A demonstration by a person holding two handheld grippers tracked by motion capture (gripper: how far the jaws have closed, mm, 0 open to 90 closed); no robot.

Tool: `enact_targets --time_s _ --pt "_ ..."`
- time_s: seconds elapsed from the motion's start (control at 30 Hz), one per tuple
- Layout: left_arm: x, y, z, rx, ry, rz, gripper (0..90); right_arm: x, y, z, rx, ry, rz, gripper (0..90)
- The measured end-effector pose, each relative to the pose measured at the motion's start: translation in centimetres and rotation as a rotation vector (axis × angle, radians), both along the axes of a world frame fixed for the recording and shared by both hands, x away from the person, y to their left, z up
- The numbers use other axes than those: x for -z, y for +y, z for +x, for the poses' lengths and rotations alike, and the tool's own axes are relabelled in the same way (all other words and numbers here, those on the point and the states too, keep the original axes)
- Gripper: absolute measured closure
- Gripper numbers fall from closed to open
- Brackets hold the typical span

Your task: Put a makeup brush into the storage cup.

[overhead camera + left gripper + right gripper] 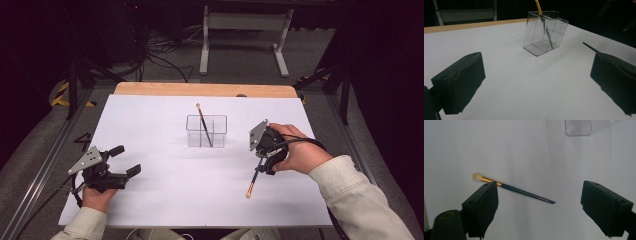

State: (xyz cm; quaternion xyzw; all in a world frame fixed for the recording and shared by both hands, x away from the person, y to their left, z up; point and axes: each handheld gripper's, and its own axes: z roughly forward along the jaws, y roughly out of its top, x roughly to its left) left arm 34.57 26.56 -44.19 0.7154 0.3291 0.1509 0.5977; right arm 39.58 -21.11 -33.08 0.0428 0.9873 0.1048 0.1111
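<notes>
A makeup brush (252,182) with a dark handle, gold ferrule and pale bristles lies flat on the white table (165,195). My right gripper (261,161) hovers just above its handle end, pointing down. In the right gripper view the brush (524,192) lies across the gap beyond the open gripper (540,188), and no pad presses on it. A second brush (202,122) leans inside the clear divided container (206,131). My left gripper (129,160) rests open at the left, holding nothing. In the left gripper view the gripper (537,58) faces the container (545,33).
The white sheet covers a wooden tabletop whose far edge (205,89) shows behind it. Metal frame rails run along both sides of the table. Cables and a stand's legs (245,45) lie on the floor beyond.
</notes>
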Motion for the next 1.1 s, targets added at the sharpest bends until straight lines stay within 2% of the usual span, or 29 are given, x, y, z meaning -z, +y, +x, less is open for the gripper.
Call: enact_targets --time_s 0.77,1.1 --pt "0.0 0.1 -0.1 -0.005 -0.002 -0.003 0.1 3.3 0.9 0.5 -0.035 0.094 -0.057 15.4" --pt "0.0 0.1 -0.1 -0.004 -0.003 -0.001 0.1 4.8 0.8 0.9 -0.02 0.133 -0.081 15.5"
